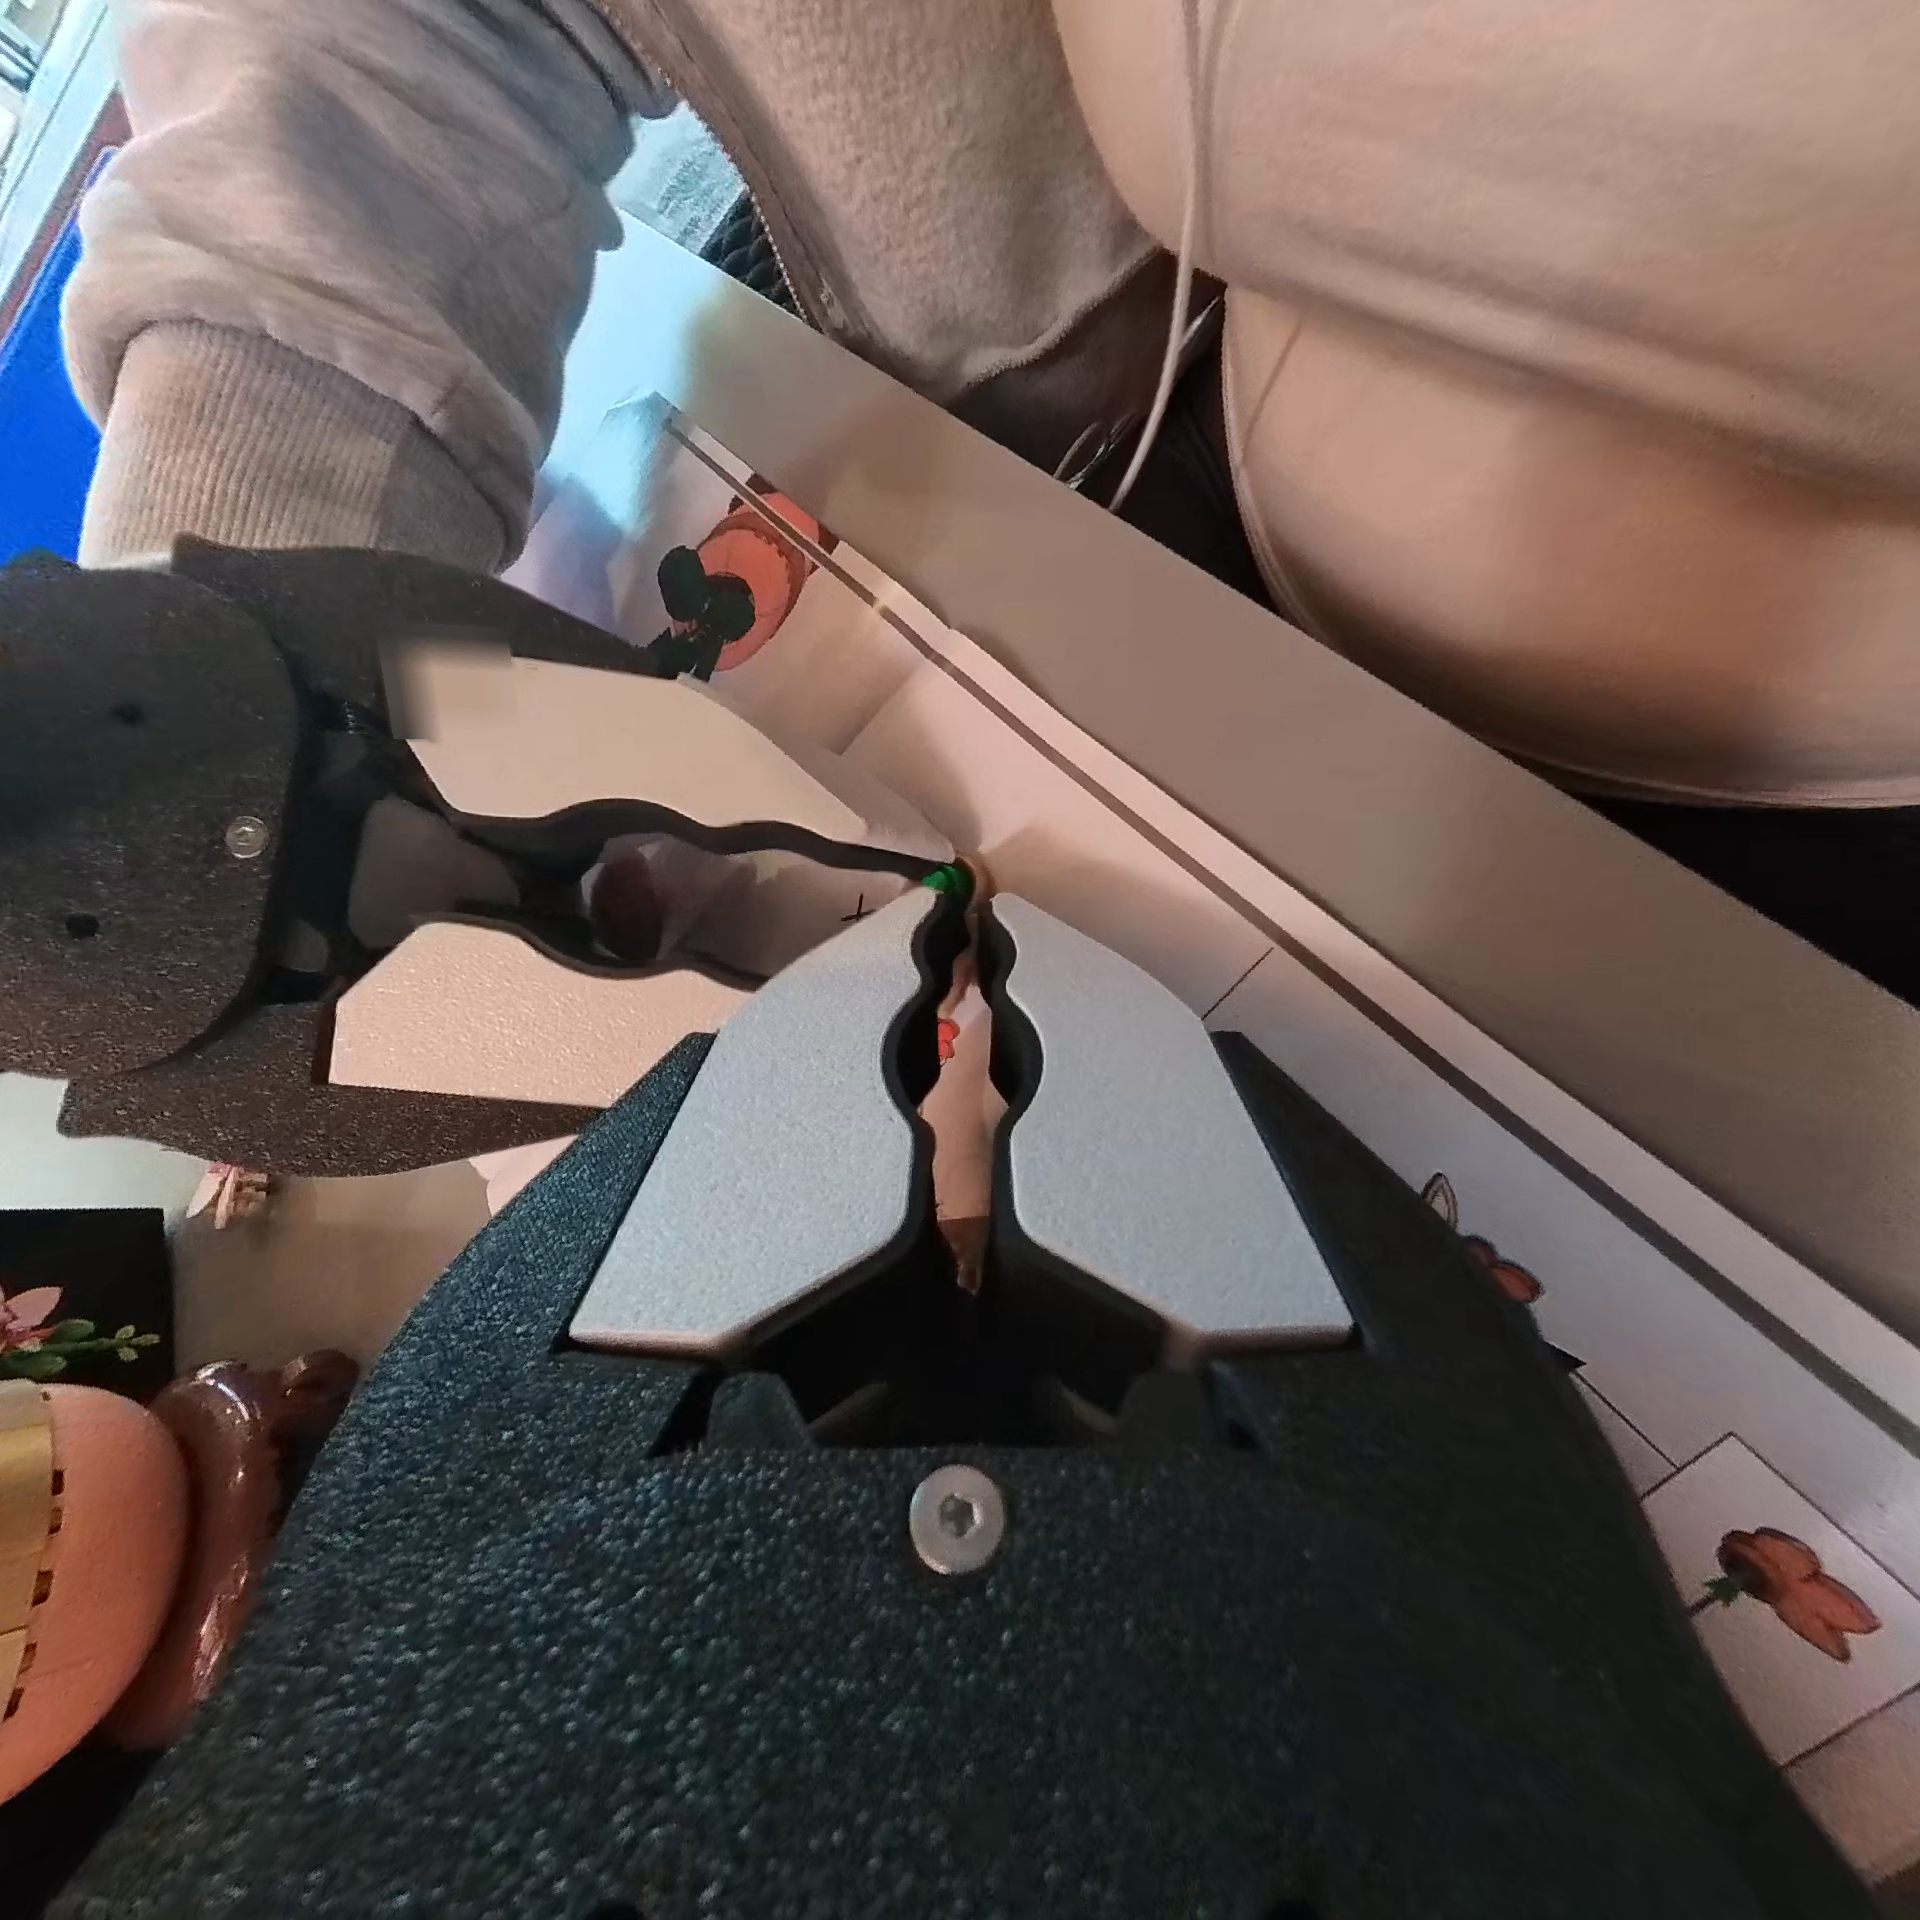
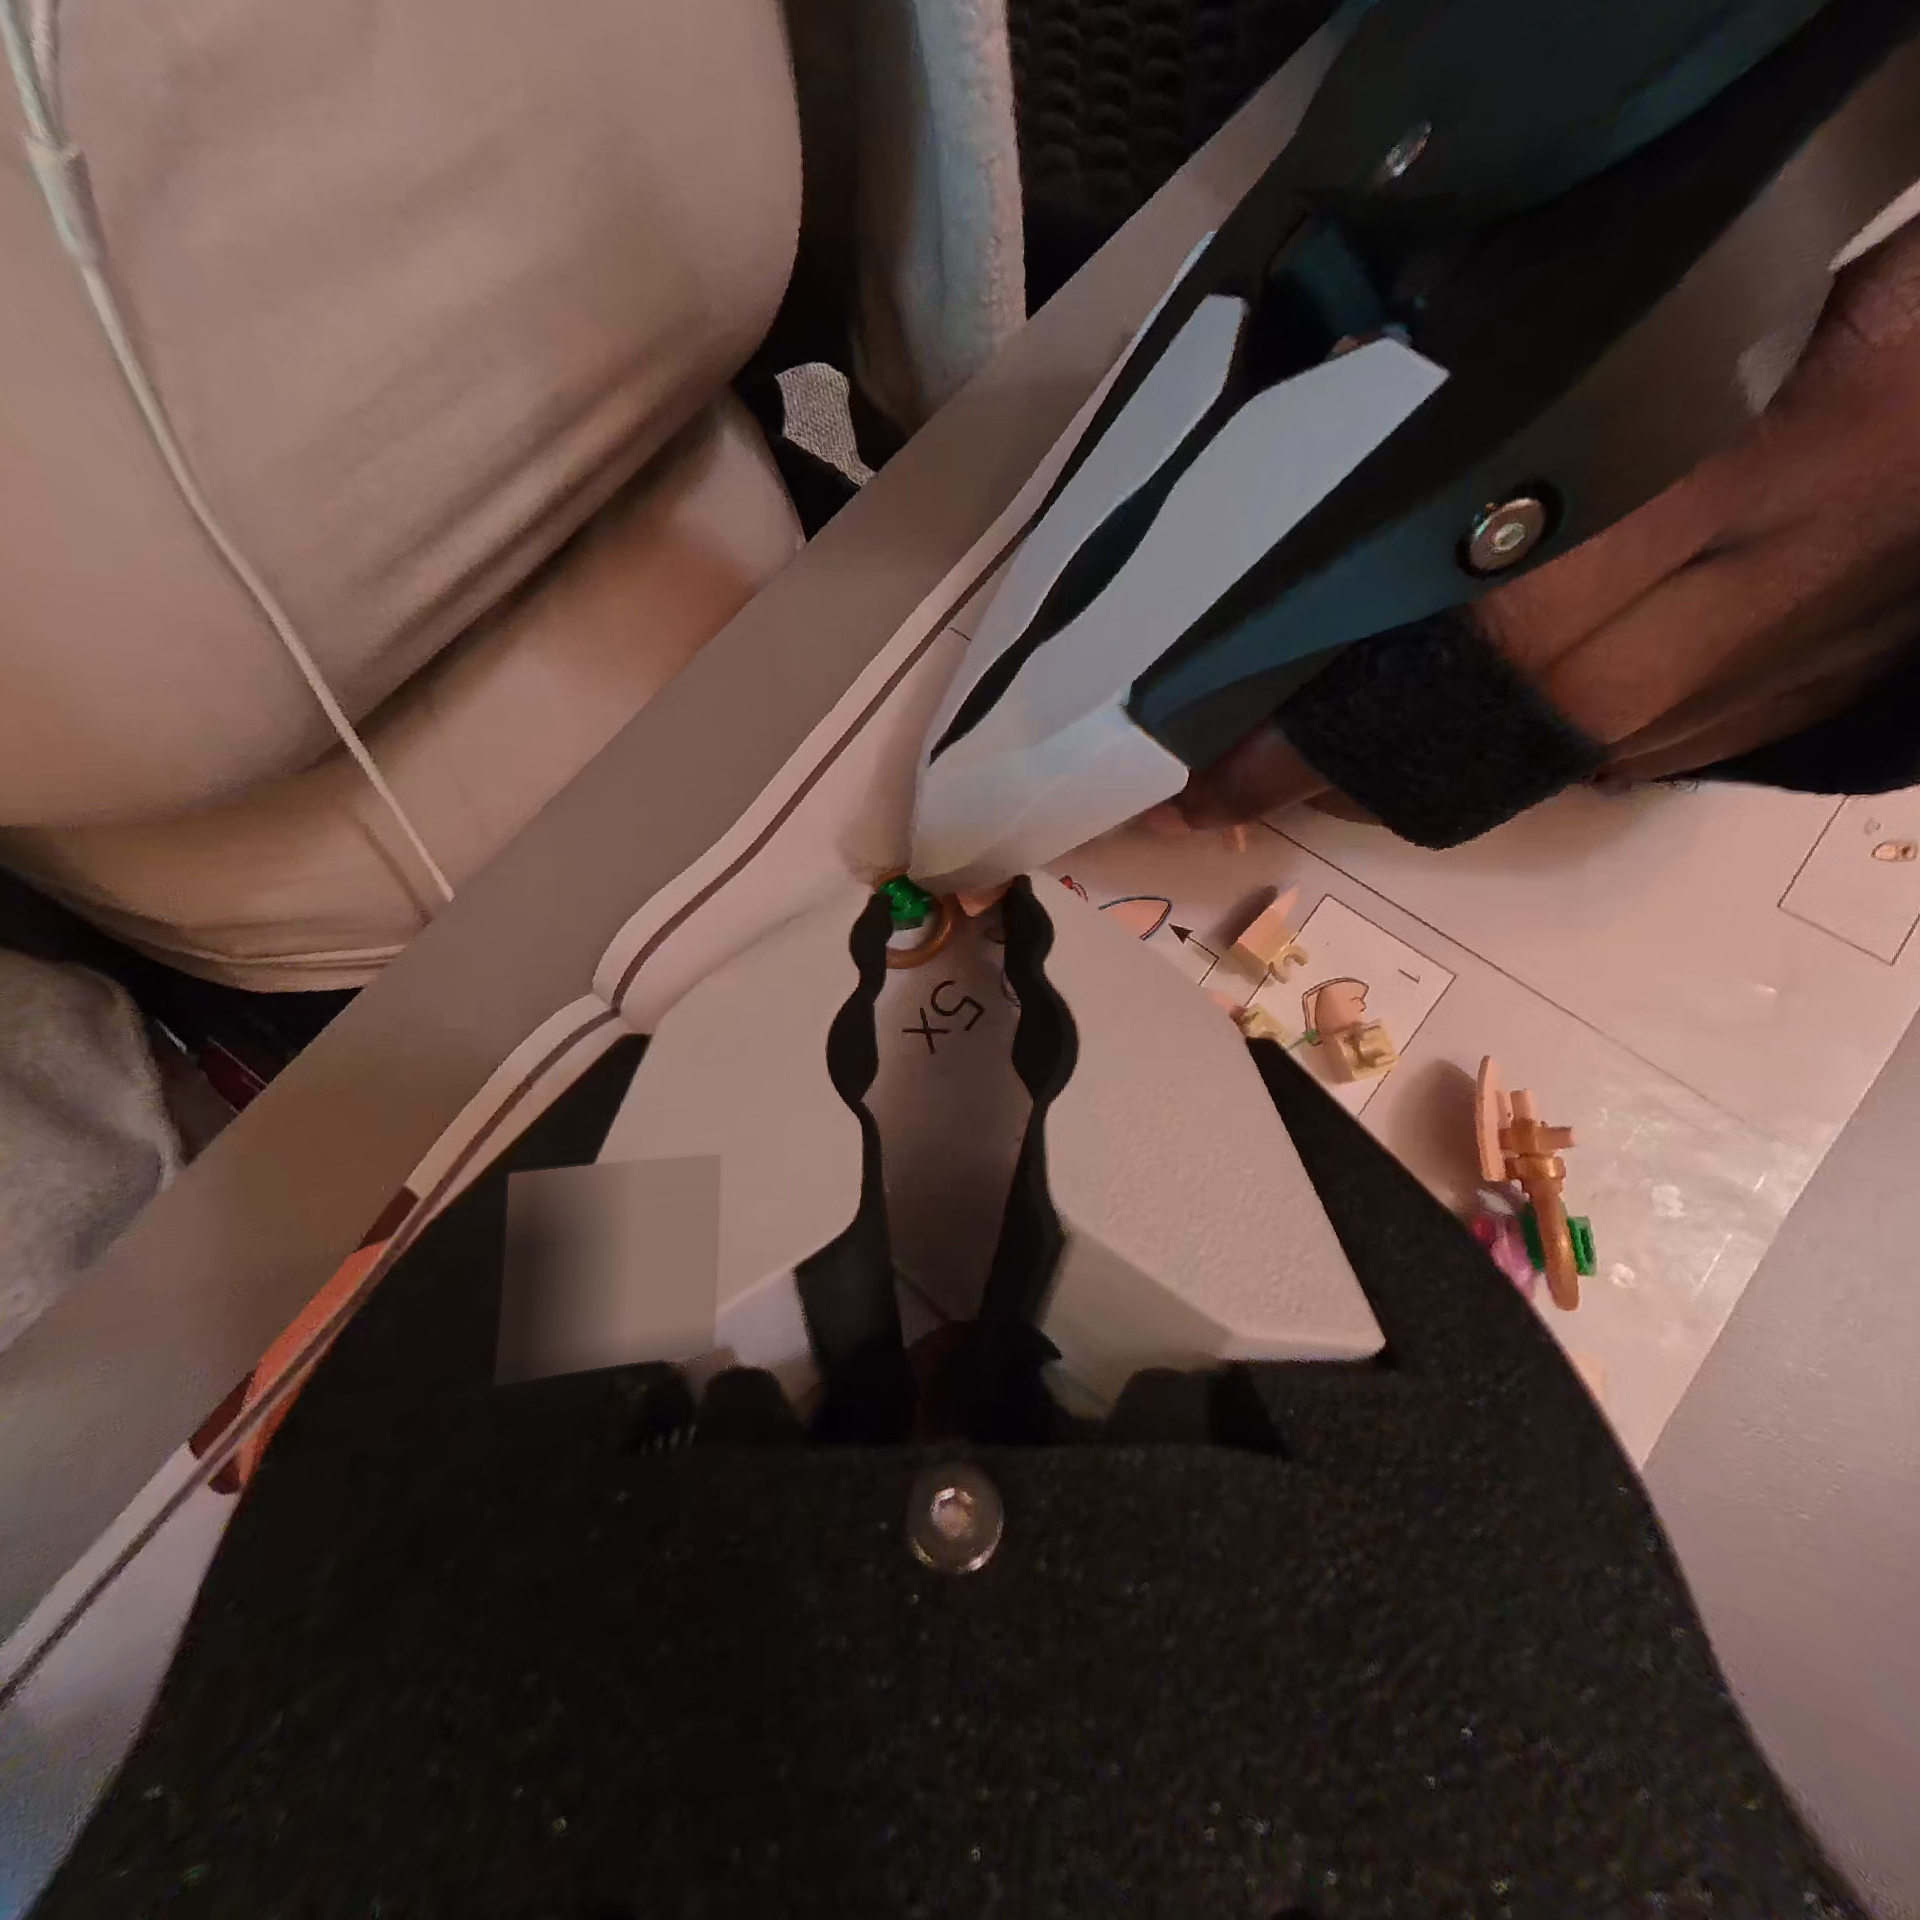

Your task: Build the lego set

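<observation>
Mid-build, small flower bits being joined over the booklet

A green piece on a gold ring is pinched at the tip of the right gripper, and the left gripper, nearly closed, is met tip to tip there; what it holds can't be told. Loose petals and a gold-and-green stem are left at 3 o'clock on the booklet. A pink pot looks already built, so plenty seems left.
</observation>
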A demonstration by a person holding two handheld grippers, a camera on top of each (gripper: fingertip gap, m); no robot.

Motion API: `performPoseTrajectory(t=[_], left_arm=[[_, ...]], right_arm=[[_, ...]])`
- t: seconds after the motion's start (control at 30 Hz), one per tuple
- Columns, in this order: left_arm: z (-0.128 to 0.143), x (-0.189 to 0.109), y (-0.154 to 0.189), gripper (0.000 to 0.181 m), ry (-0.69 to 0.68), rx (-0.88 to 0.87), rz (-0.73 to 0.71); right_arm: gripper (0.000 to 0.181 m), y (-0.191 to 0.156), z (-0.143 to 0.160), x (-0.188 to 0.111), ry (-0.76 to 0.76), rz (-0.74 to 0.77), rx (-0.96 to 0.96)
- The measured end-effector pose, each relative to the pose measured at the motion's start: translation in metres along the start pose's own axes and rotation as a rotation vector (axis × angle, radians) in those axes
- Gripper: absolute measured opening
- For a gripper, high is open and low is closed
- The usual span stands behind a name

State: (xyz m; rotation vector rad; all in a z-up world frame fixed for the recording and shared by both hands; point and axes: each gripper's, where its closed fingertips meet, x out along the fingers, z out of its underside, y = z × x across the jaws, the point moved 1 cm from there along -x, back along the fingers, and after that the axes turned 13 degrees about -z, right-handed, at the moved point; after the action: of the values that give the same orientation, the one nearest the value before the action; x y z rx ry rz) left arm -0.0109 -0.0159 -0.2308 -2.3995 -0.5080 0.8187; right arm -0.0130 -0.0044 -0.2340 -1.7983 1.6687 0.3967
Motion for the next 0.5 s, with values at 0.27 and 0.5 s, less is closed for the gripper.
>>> performPoseTrajectory(t=[0.27, 0.5], left_arm=[[0.0002, 0.0, -0.0003, 0.004, -0.003, 0.0, -0.005], [0.0003, 0.0002, -0.0006, 0.004, -0.003, 0.007, -0.016]], right_arm=[[0.021, -0.0012, 0.0019, -0.0016, 0.009, 0.058, 0.114], [0.017, -0.0032, 0.0021, -0.0018, 0.045, 0.084, 0.288]])
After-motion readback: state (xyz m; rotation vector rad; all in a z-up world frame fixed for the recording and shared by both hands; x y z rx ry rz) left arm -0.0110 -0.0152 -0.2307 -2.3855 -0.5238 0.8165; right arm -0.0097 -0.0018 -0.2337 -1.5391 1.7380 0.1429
